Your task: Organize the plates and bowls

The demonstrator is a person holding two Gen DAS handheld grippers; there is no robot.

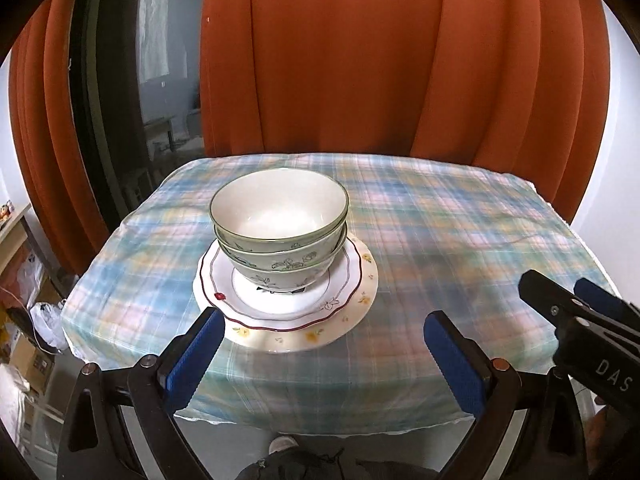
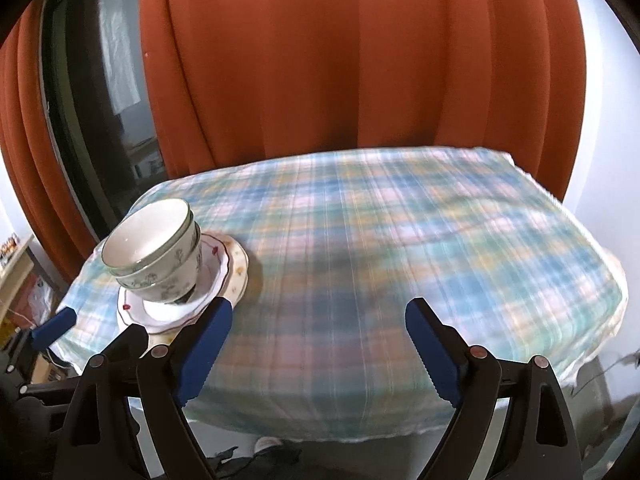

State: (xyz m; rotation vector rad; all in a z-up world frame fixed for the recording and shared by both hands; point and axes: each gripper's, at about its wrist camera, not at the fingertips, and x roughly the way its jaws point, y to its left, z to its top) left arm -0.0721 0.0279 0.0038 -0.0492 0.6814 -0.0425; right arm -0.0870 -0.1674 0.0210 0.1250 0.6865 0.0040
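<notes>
Three green-rimmed floral bowls [image 1: 280,220] sit nested on a red-edged white plate [image 1: 344,280], which lies on a larger cream plate with yellow flowers [image 1: 362,308]. The stack stands left of centre on the plaid table. It also shows at the left in the right wrist view [image 2: 156,248]. My left gripper [image 1: 324,344] is open and empty, just in front of the stack. My right gripper [image 2: 318,328] is open and empty above the table's near middle; it also shows at the right in the left wrist view [image 1: 568,300].
The table has a plaid cloth [image 1: 460,240] with its near edge [image 2: 320,432] close below the grippers. Orange curtains [image 1: 340,60] hang behind it. A dark window [image 1: 132,80] and boxes and bags [image 1: 28,320] are at the left.
</notes>
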